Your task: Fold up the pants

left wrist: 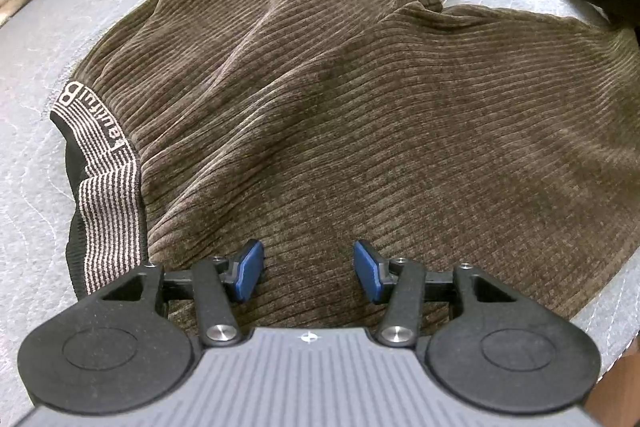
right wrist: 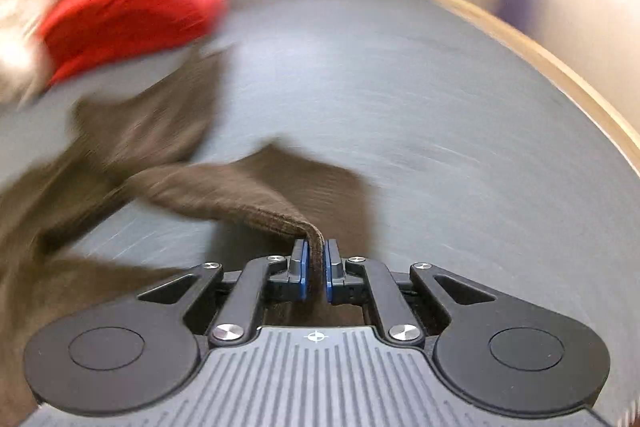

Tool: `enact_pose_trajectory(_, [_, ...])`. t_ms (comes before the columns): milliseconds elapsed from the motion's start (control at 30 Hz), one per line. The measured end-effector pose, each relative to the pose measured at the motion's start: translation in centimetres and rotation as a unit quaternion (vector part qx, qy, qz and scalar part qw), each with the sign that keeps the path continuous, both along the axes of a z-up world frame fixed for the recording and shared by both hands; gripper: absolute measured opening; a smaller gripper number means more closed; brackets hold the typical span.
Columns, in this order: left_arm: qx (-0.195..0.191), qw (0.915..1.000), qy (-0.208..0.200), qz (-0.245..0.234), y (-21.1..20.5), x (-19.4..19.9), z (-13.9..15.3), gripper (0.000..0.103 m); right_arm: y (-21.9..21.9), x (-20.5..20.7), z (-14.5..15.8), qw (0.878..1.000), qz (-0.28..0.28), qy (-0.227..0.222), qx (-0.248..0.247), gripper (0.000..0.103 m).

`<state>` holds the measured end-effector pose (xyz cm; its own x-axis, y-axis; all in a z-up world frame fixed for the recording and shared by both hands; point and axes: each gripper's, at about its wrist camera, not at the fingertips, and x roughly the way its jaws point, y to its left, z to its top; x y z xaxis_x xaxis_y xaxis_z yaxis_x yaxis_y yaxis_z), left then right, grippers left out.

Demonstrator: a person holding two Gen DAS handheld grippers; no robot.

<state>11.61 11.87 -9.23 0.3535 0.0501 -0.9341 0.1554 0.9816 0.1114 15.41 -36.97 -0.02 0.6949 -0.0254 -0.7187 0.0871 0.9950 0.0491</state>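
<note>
From the left wrist, I kept the left gripper point(left wrist: 309, 270) released over the pants point(left wrist: 340, 99) – brown corduroy spread on the grey table point(left wrist: 32, 75), waistband point(left wrist: 105, 183) to the left – ready to pin it. From the right wrist, my right gripper point(right wrist: 315, 269) was clenched on a hem, lifting that leg clear so it could fold over.

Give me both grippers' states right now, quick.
Left gripper: open, empty, above the brown pants.
Right gripper: shut on a pants edge.
</note>
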Motion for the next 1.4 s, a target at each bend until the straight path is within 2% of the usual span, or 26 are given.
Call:
enact_pose_trajectory(67, [0.003, 1.0, 0.001, 0.0, -0.2, 0.1, 0.0, 0.056, -6.1, -2.7, -0.5, 0.994, -0.105, 0.032, 0.021, 0.007])
enact_pose_trajectory(100, [0.003, 1.0, 0.001, 0.0, -0.3, 0.1, 0.0, 0.056, -8.5, -3.8, -1.2, 0.987, -0.146, 0.057, 0.025, 0.002])
enact_pose_trajectory(167, [0.002, 1.0, 0.001, -0.002, -0.2, 0.1, 0.0, 0.056, -13.8, -6.8, -4.0, 0.96, -0.243, 0.133, 0.049, 0.0])
enact_pose_trajectory(233, [-0.003, 1.0, 0.002, -0.005, 0.0, 0.1, 0.0, 0.056, -17.9, -9.7, -6.3, 0.928, -0.312, 0.188, 0.077, 0.001])
enact_pose_trajectory(267, [-0.004, 1.0, 0.002, -0.006, 0.0, 0.1, 0.0, 0.056, -19.9, -11.1, -7.0, 0.914, -0.336, 0.193, 0.118, 0.004])
enact_pose_trajectory(300, [-0.004, 1.0, 0.002, -0.006, 0.1, 0.1, 0.0, 0.056, -21.3, -12.1, -7.2, 0.907, -0.347, 0.181, 0.156, 0.004])
enact_pose_trajectory(333, [-0.003, 1.0, 0.002, -0.007, 0.1, 0.1, 0.0, 0.056, -22.1, -12.8, -7.1, 0.905, -0.353, 0.163, 0.175, 0.004])
enact_pose_trajectory(400, [0.001, 1.0, 0.003, -0.007, -0.1, 0.1, -0.1, 0.056, -22.9, -13.3, -6.0, 0.913, -0.344, 0.114, 0.188, 0.009])
enact_pose_trajectory(433, [0.002, 1.0, 0.004, -0.006, -0.1, 0.1, -0.1, 0.056, -23.0, -13.0, -5.5, 0.919, -0.33, 0.097, 0.191, 0.02])
enact_pose_trajectory(467, [0.002, 1.0, 0.004, -0.005, -0.1, 0.2, -0.1, 0.056, -23.0, -12.5, -5.1, 0.927, -0.309, 0.082, 0.195, 0.036])
enact_pose_trajectory(533, [0.002, 1.0, 0.006, -0.003, -0.2, 0.2, -0.1, 0.056, -22.5, -10.9, -4.7, 0.941, -0.273, 0.062, 0.191, 0.047])
enact_pose_trajectory(600, [0.002, 1.0, 0.007, -0.003, -0.2, 0.3, -0.2, 0.057, -22.1, -9.0, -4.0, 0.955, -0.234, 0.049, 0.174, 0.047])
enact_pose_trajectory(667, [0.001, 1.0, 0.008, -0.002, -0.1, 0.4, -0.2, 0.057, -20.3, -7.3, -3.3, 0.977, -0.165, 0.034, 0.133, 0.047])
enact_pose_trajectory(733, [0.001, 1.0, 0.009, -0.003, -0.1, 0.5, -0.2, 0.057, -17.2, -6.1, -2.9, 0.995, -0.068, 0.034, 0.062, 0.047])
enact_pose_trajectory(767, [0.001, 0.9999, 0.01, -0.003, -0.1, 0.5, -0.2, 0.057, -15.1, -5.7, -3.2, 0.999, -0.007, 0.041, 0.014, 0.047])
enact_pose_trajectory(800, [0.001, 0.9999, 0.011, -0.004, -0.1, 0.6, -0.2, 0.057, -13.4, -5.5, -3.7, 0.997, 0.042, 0.053, -0.027, 0.047])
enact_pose_trajectory(867, [0.0, 0.9999, 0.012, -0.004, -0.1, 0.6, -0.3, 0.057, -10.4, -5.5, -5.5, 0.984, 0.113, 0.085, -0.112, 0.047])
enact_pose_trajectory(967, [0.003, 0.9999, 0.012, -0.004, -0.2, 0.7, -0.3, 0.057, -8.4, -6.2, -7.8, 0.961, 0.17, 0.111, -0.188, 0.047])
enact_pose_trajectory(1100, [0.005, 0.9999, 0.012, -0.004, -0.4, 0.8, -0.4, 0.058, -8.3, -6.4, -8.5, 0.953, 0.187, 0.105, -0.215, 0.043])
enact_pose_trajectory(1167, [0.004, 0.9999, 0.013, -0.003, -0.4, 0.8, -0.4, 0.058, -8.9, -6.7, -8.4, 0.952, 0.186, 0.104, -0.22, 0.01])
enact_pose_trajectory(1233, [0.005, 0.9999, 0.013, -0.003, -0.4, 0.8, -0.4, 0.058, -9.6, -6.7, -7.6, 0.958, 0.178, 0.092, -0.207, 0.006])
enact_pose_trajectory(1300, [0.005, 0.9999, 0.012, -0.002, -0.4, 0.7, -0.4, 0.058, -11.2, -6.4, -5.5, 0.974, 0.133, 0.05, -0.176, 0.006])
enact_pose_trajectory(1333, [0.005, 0.9999, 0.012, -0.002, -0.4, 0.8, -0.4, 0.058, -12.7, -6.2, -4.0, 0.985, 0.091, 0.019, -0.142, 0.006])
enact_pose_trajectory(1367, [0.005, 0.9999, 0.012, -0.003, -0.4, 0.7, -0.4, 0.058, -14.9, -6.2, -2.3, 0.995, 0.033, -0.018, -0.093, 0.006])
enact_pose_trajectory(1400, [0.005, 0.9999, 0.012, -0.003, -0.4, 0.8, -0.4, 0.058, -17.5, -6.4, -0.7, 0.997, -0.036, -0.055, -0.049, 0.005])
